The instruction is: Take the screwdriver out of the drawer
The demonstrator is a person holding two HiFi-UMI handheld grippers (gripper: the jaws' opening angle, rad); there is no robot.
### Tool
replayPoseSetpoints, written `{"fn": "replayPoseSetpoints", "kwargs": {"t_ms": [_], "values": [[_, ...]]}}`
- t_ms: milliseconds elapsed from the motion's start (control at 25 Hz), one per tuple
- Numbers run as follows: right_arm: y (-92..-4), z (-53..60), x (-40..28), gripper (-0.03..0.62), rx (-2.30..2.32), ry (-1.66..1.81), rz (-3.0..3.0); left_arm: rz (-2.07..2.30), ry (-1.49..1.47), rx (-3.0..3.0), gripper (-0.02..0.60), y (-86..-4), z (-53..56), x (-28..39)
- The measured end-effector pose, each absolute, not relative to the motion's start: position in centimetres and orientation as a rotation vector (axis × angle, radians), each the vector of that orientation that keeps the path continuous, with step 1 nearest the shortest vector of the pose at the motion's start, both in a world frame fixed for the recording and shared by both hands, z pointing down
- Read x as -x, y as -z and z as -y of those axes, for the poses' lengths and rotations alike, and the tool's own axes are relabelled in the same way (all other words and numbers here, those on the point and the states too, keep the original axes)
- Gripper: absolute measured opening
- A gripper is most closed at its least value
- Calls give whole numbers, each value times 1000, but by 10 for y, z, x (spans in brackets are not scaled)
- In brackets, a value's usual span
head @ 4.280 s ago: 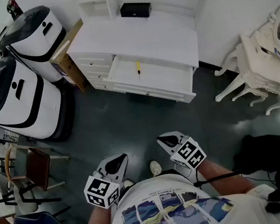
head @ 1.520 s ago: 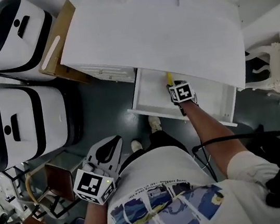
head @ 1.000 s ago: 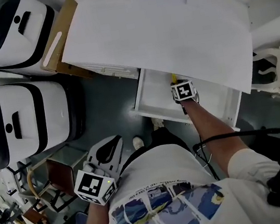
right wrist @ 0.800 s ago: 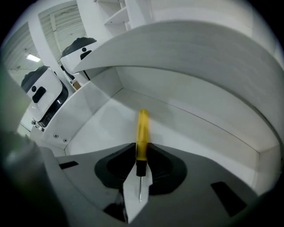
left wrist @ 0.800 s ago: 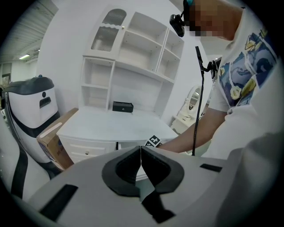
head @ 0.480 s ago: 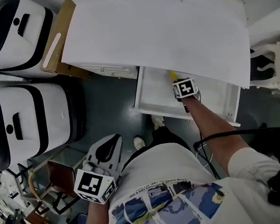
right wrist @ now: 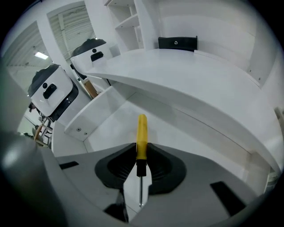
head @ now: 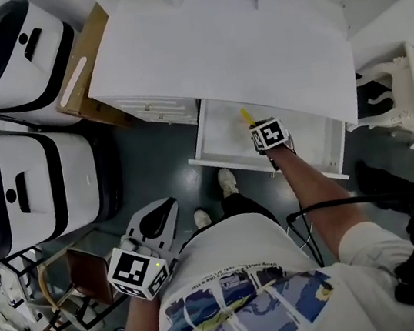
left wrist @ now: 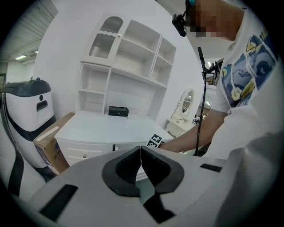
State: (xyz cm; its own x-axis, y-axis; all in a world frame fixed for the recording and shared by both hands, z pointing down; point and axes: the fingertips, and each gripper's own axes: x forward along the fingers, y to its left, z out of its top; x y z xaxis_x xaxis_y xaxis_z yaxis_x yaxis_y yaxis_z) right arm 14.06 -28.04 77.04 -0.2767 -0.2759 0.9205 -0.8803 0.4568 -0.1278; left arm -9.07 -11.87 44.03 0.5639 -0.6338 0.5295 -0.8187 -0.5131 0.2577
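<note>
One screwdriver (right wrist: 141, 133), judged light, stiff and smooth-handled, is held at the handle's base by the right gripper's (right wrist: 141, 165) just-closed fingers (right wrist: 117, 166); the left gripper's (left wrist: 141, 162) are pressed together, empty.

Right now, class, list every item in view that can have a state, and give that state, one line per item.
drawer: pulled open.
screwdriver: clamped by its yellow handle in the right claw.
right claw: jaws have just closed, shut on the screwdriver.
left claw: shut, nothing between its jaws.
other desk drawers: shut.
</note>
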Motion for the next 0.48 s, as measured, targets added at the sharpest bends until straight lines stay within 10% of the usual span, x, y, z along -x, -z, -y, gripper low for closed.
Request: {"fn": "replayPoseSetpoints", "kwargs": {"t_ms": [480], "values": [[-712,246,-115,94,-1024,-779,1865,1140,-451,-2403,14,-430,82,119]]}}
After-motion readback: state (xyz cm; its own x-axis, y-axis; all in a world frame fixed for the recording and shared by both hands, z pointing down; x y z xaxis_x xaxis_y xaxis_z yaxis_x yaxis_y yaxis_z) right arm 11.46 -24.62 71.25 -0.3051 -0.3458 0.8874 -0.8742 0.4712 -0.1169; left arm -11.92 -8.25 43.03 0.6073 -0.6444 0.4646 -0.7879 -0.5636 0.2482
